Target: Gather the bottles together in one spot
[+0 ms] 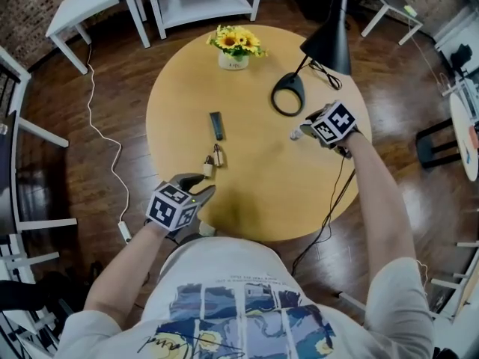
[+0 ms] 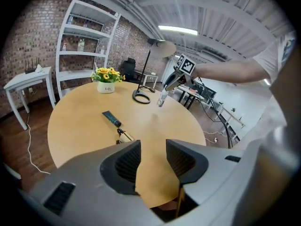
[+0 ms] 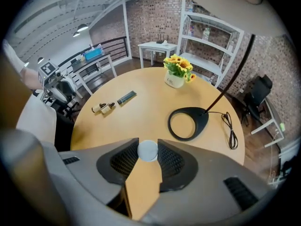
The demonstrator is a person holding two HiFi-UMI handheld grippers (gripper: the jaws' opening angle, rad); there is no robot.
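We see only the white cap of the bottle (image 3: 147,150) clamped by our right claw (image 1: 301,132) at three o'clock. Two small bottles (image 1: 212,161) lie mid-table (image 1: 262,193). Our left claw (image 2: 153,150) gapes empty. Sunflowers (image 1: 236,40) fill the twelve-o'clock vase (image 1: 233,62).

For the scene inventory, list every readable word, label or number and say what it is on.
"Life" (as best it reads): white flower pot.
Smaller print below it: too small to read.
Dark tube: any print too blurred.
Shirt: scrawled line, unreadable.

Tan table (image 1: 262,193) — yellow flowers (image 1: 236,41) — white-capped bottle (image 3: 147,150).
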